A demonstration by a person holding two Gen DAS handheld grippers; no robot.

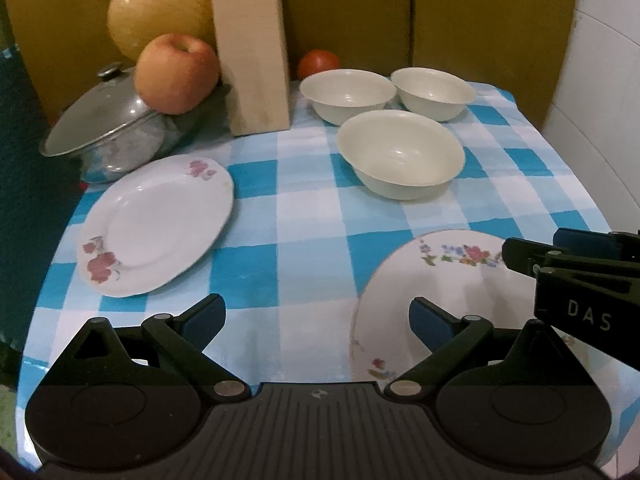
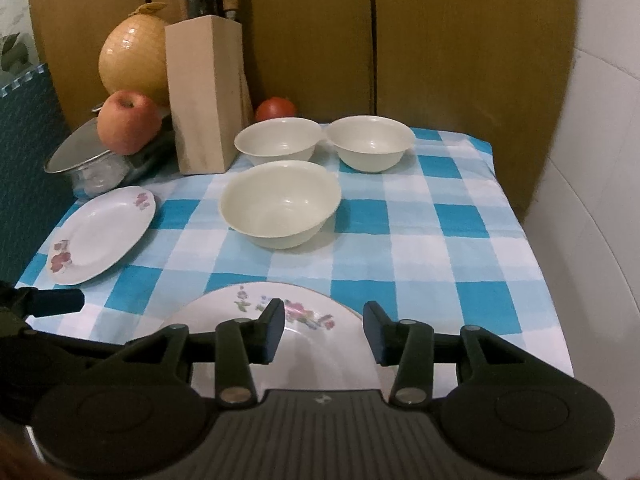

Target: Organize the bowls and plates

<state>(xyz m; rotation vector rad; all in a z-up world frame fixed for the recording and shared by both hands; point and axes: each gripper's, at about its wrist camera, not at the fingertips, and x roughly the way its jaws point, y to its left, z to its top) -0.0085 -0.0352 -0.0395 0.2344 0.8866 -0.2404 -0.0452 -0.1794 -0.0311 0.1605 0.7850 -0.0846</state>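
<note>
Nearest the right wrist camera: right gripper (image 2: 323, 330), angled down over the near flowered plate (image 2: 304, 312). Jaws part-open, a clear gap between the pads; plate rim seen through that gap, but contact with the plate cannot be told. Nothing gripped.

Left gripper (image 1: 317, 320) also tilted downward, above the blue-checked cloth (image 1: 304, 208). Jaws spread wide, empty; its right finger (image 1: 432, 320) overlaps the left edge of the near plate, touching or not unclear.

Second flowered plate (image 1: 156, 224) lies flat at the left of the cloth, just in front of a lidded steel pot (image 1: 108, 136). Three cream bowls sit upright at the back: front bowl (image 1: 400, 154), back-left bowl (image 1: 347, 92), back-right bowl (image 1: 434, 90), the rear pair almost rim to rim.
</note>
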